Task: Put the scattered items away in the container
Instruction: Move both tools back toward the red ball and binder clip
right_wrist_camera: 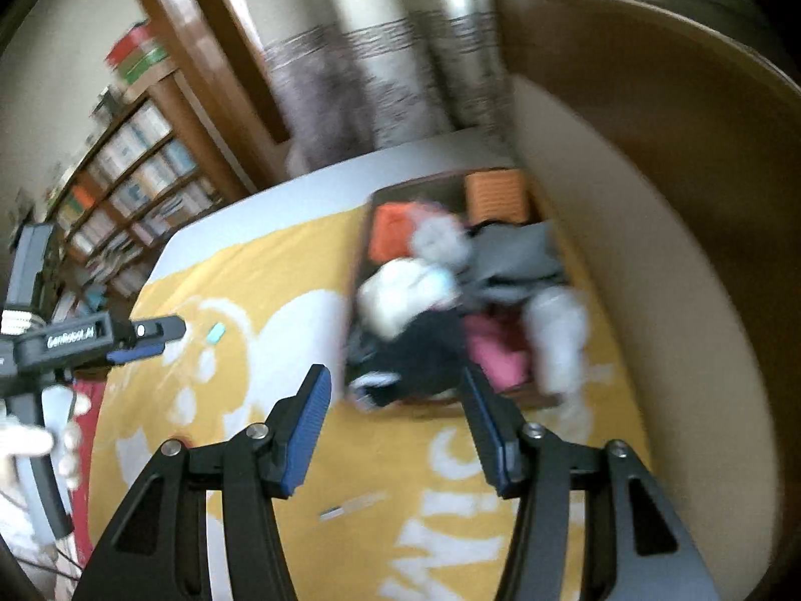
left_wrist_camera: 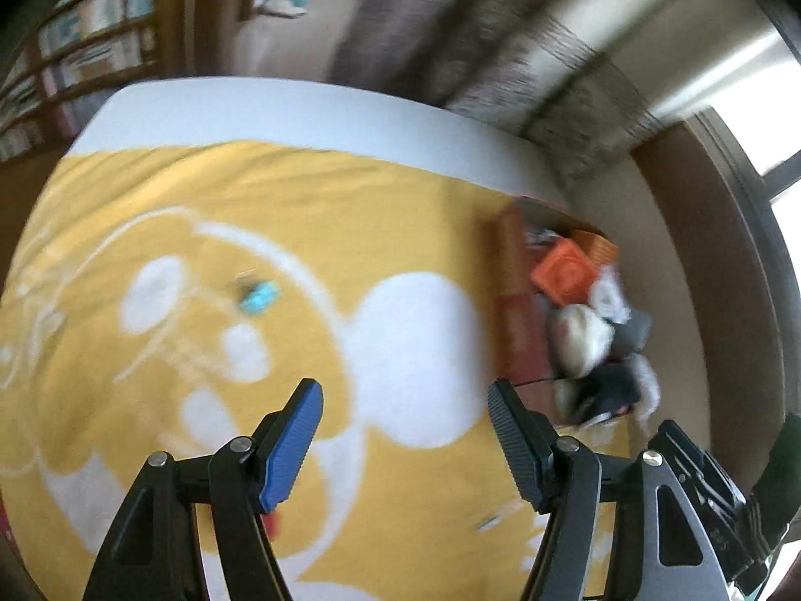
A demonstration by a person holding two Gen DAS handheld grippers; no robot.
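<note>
While both views are smeared with motion blur, the left tool (left_wrist_camera: 405, 395) clearly hangs with its jaws spread wide and nothing between them, above a yellow blanket (left_wrist_camera: 280, 190) with white cartoon shapes that covers the bed (left_wrist_camera: 300, 110). The right tool (right_wrist_camera: 395, 385) is spread just as wide and holds nothing either. Near it on the blanket lies a thin pale strip (right_wrist_camera: 350, 505); farther out, well apart from everything else, lies a small teal item (left_wrist_camera: 258, 296). Beyond the right tool's tips sits the brown container (right_wrist_camera: 361, 250) at the bed's edge by the wall — heaped with bundled clothes in white, grey, black, pink and orange, some spilling over its near rim. Farthest back stand a bookshelf (right_wrist_camera: 130, 170) and a patterned curtain (right_wrist_camera: 340, 75).
</note>
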